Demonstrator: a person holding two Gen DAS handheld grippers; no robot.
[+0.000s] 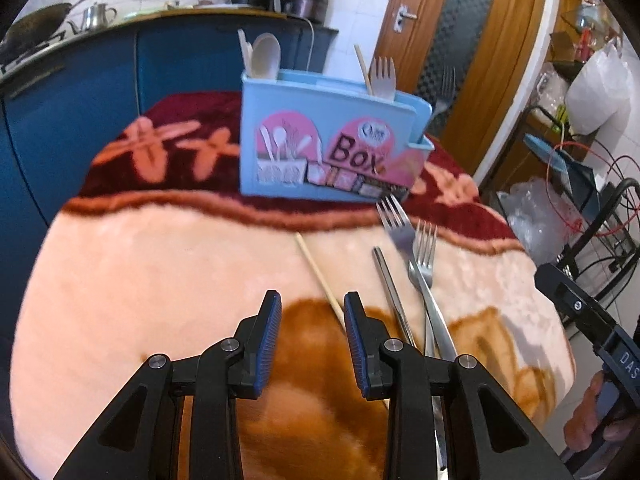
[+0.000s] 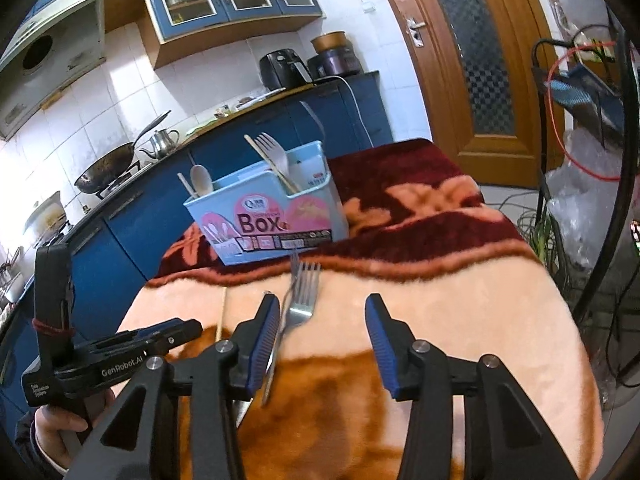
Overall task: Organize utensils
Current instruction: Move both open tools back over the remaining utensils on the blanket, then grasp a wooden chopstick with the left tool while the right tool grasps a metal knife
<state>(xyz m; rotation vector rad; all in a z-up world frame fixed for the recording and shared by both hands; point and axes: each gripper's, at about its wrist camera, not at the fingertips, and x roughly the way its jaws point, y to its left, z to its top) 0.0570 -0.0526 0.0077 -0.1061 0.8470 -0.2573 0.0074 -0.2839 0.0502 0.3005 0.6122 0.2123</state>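
Observation:
A light blue utensil box (image 1: pixel 332 136) marked "Box" stands on the blanket-covered table (image 1: pixel 160 264). It holds a pale spoon (image 1: pixel 266 54), a pale fork (image 1: pixel 382 74) and a wooden chopstick. In front of it lie two metal forks (image 1: pixel 425 248), a metal chopstick (image 1: pixel 386 280) and a wooden chopstick (image 1: pixel 318 272). My left gripper (image 1: pixel 312 320) is open above the blanket, and the wooden chopstick runs under its right finger. My right gripper (image 2: pixel 322 308) is open over the forks (image 2: pixel 302 292), whose handles pass along its left finger. The box (image 2: pixel 276 216) stands beyond.
Blue kitchen cabinets (image 1: pixel 80 100) with a wok and a kettle on the counter run behind the table. A wooden door (image 1: pixel 460 60) is at the back right. A black rack (image 1: pixel 600 216) with bags and red wires stands past the table's right edge.

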